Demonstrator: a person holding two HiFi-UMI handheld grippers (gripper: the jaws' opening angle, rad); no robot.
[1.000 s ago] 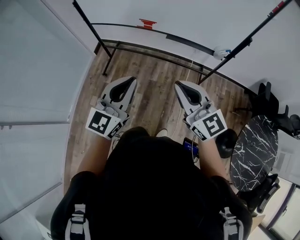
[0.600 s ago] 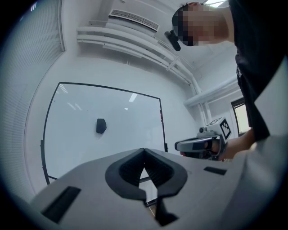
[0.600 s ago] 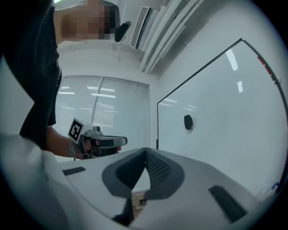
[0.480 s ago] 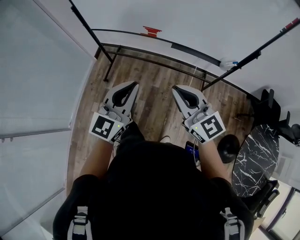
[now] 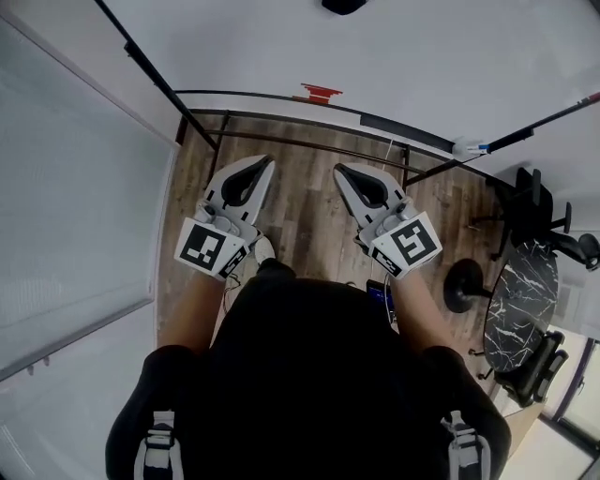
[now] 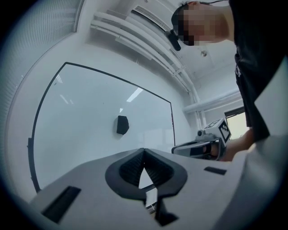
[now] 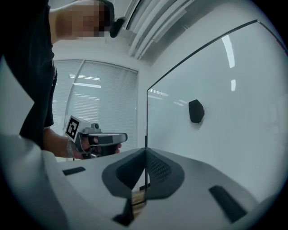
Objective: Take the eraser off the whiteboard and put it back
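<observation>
The black eraser (image 5: 343, 5) sticks on the whiteboard (image 5: 281, 47), just inside the head view's top edge. It also shows in the left gripper view as the eraser (image 6: 122, 125) and in the right gripper view as the eraser (image 7: 195, 111), some way ahead of both. My left gripper (image 5: 267, 162) and right gripper (image 5: 339, 170) are held level, side by side, pointing at the board. The left gripper (image 6: 144, 150) has its jaws together with nothing in them. The right gripper (image 7: 145, 150) is likewise shut and empty. Neither touches the eraser.
A red object (image 5: 319, 93) and a white and blue item (image 5: 469, 147) rest along the board's tray rail. Black stand legs (image 5: 211, 141) reach onto the wooden floor (image 5: 300, 216). A marble table (image 5: 516, 319), a black stool (image 5: 462, 286) and a chair (image 5: 539, 220) stand to the right; blinds (image 5: 66, 225) hang left.
The person has stepped toward the whiteboard with both grippers still side by side. The board fills more of the head view, and the eraser has come in at its top edge.
</observation>
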